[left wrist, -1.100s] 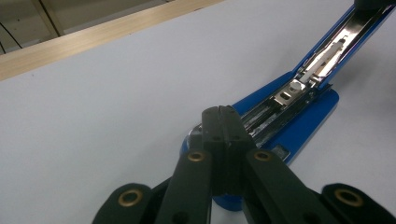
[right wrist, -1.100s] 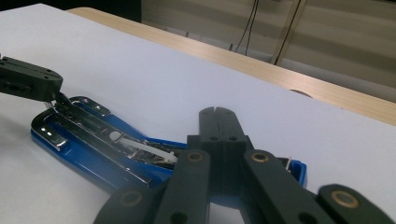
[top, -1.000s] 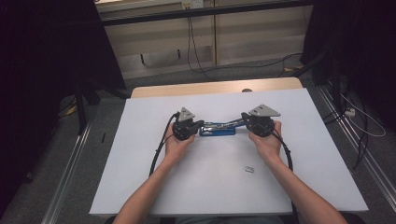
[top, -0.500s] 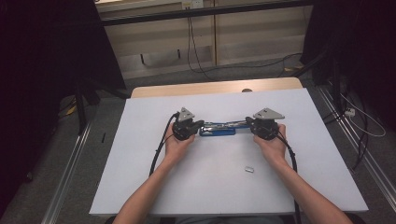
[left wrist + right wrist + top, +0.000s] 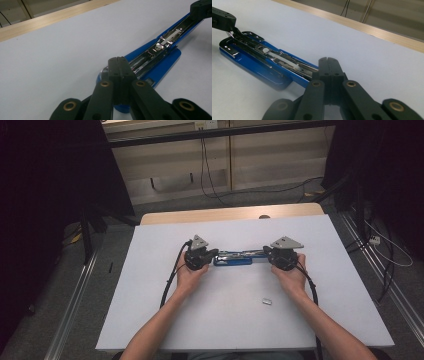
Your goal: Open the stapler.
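Our closed left gripper (image 5: 214, 254) and right gripper (image 5: 266, 252) pinch opposite ends of the opened blue stapler (image 5: 235, 258), lying crosswise between them

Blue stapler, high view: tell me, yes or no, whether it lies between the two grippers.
Yes, the blue stapler lies opened out on the white table, between the left gripper and right gripper.

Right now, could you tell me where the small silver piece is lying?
High view: the small silver piece lies on the white table, nearer the person than the blue stapler, beside the right forearm.
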